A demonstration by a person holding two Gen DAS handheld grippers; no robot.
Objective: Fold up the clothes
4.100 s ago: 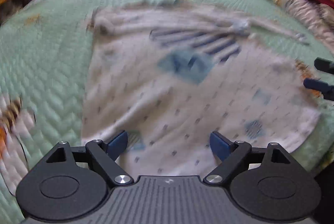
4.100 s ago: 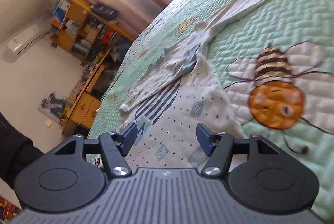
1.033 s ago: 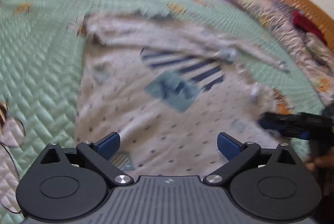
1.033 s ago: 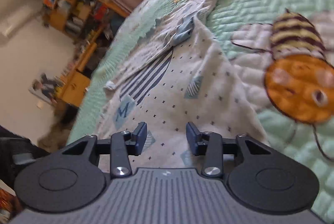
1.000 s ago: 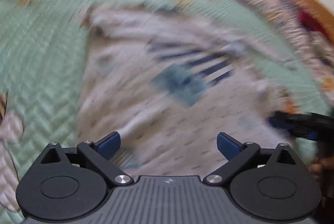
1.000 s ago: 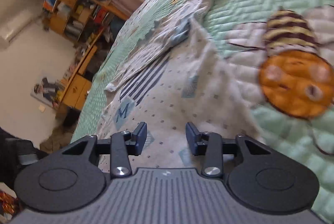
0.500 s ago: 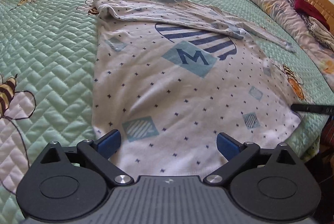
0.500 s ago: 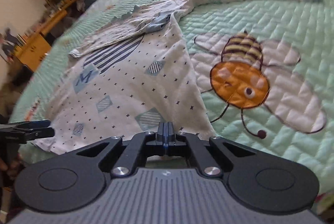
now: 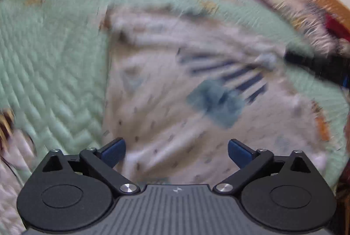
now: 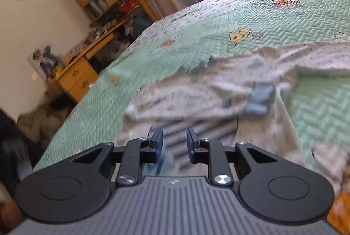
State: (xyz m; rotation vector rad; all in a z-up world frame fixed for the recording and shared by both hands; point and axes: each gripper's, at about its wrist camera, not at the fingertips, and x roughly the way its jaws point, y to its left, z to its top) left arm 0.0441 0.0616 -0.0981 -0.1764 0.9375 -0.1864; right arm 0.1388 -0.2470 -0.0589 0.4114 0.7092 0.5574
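Right now the white dotted long-sleeved shirt (image 9: 175, 116) lies flat on the green quilted bedspread (image 9: 54, 73), hem towards the wide-open, empty left gripper (image 9: 176, 150), sleeves crosswise ahead of the narrowly parted, opening, empty right gripper (image 10: 174, 143)

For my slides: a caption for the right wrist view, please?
Right gripper, jaws opening and empty, above a white patterned shirt spread on a green quilted bedspread.

Left tongs (image 9: 176, 152): black linkage arms, round black pivot housings, silver screws, blue pads (image 9: 113, 150), grey ribbed body with small white emblem. Right tongs (image 10: 174, 145): same build; dark shape at left edge possibly a sleeve, too blurred to confirm.
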